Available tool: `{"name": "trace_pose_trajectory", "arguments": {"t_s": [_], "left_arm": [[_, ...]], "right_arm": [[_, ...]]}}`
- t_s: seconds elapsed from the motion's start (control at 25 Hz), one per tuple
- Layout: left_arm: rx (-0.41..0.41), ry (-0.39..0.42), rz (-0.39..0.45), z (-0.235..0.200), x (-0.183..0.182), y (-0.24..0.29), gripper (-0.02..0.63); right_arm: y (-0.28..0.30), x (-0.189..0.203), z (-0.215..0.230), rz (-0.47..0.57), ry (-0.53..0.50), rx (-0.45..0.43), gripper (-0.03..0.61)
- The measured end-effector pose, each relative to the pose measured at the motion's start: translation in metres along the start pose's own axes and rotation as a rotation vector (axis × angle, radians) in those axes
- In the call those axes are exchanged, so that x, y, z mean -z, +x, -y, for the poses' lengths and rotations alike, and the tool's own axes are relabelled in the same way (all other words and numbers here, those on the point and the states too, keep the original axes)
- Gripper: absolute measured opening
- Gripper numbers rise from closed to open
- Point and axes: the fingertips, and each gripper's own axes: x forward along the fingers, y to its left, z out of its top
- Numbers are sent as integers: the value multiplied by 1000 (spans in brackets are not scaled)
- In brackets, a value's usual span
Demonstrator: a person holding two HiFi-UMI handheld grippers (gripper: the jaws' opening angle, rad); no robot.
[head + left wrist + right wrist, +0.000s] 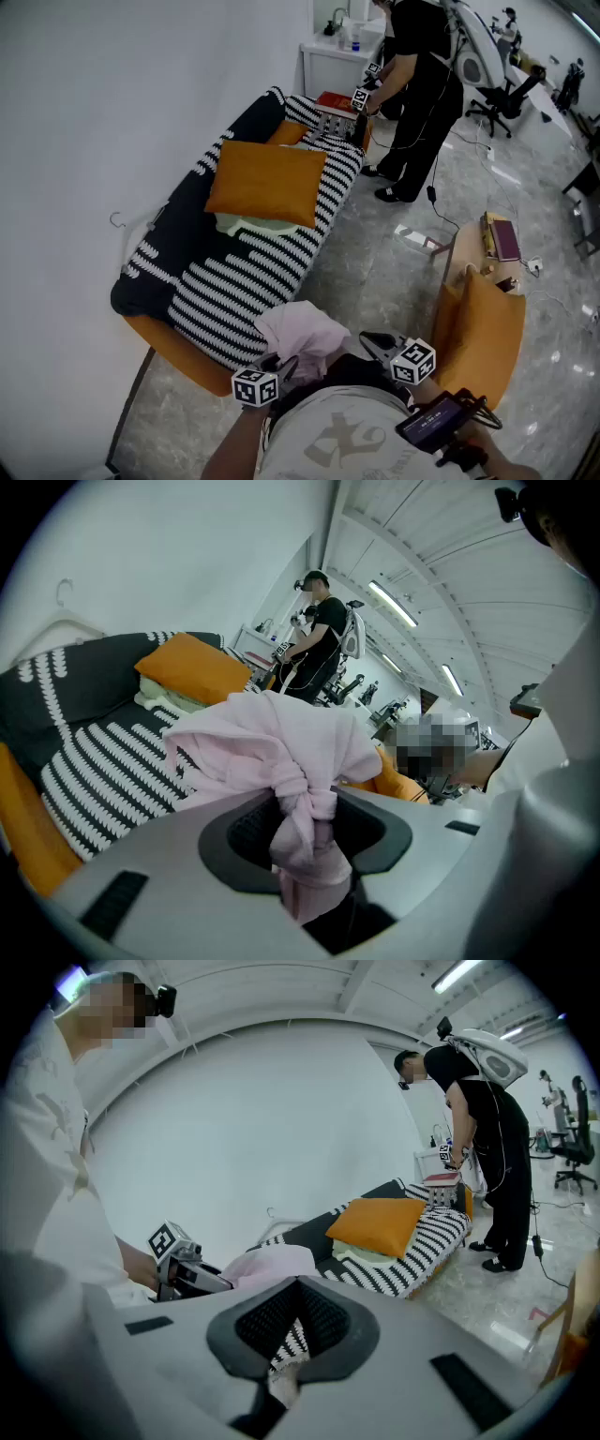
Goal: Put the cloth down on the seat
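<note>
Left tool [306,829] on cloth [272,742] (knotted, pink)

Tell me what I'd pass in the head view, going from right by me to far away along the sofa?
left gripper → pink cloth pinched in it → pale green cloth → orange cushion → person in black

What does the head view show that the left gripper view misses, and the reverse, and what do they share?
Head view only: the right gripper and a maroon book. Left gripper view only: the left gripper with jaws clamped on the pink cloth, and ceiling lights. Both: the cloth, striped sofa, orange cushion, person in black.
</note>
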Motion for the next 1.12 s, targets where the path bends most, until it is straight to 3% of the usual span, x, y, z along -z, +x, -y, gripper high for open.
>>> {"name": "trace_pose_trajectory", "arguments": {"t_s": [0.36, 0.56, 1.12], "left_arm": [[-22, 4, -3, 23, -1, 5, 161], [-51, -1, -32, 35, -18, 23, 161], [-108, -3, -42, 59, -67, 88, 162]], "right_arm": [[-12, -1, 5, 7, 6, -27, 15], [-27, -31, 40, 94, 37, 15, 15], [-55, -31, 124, 77, 60, 32, 15]]}}
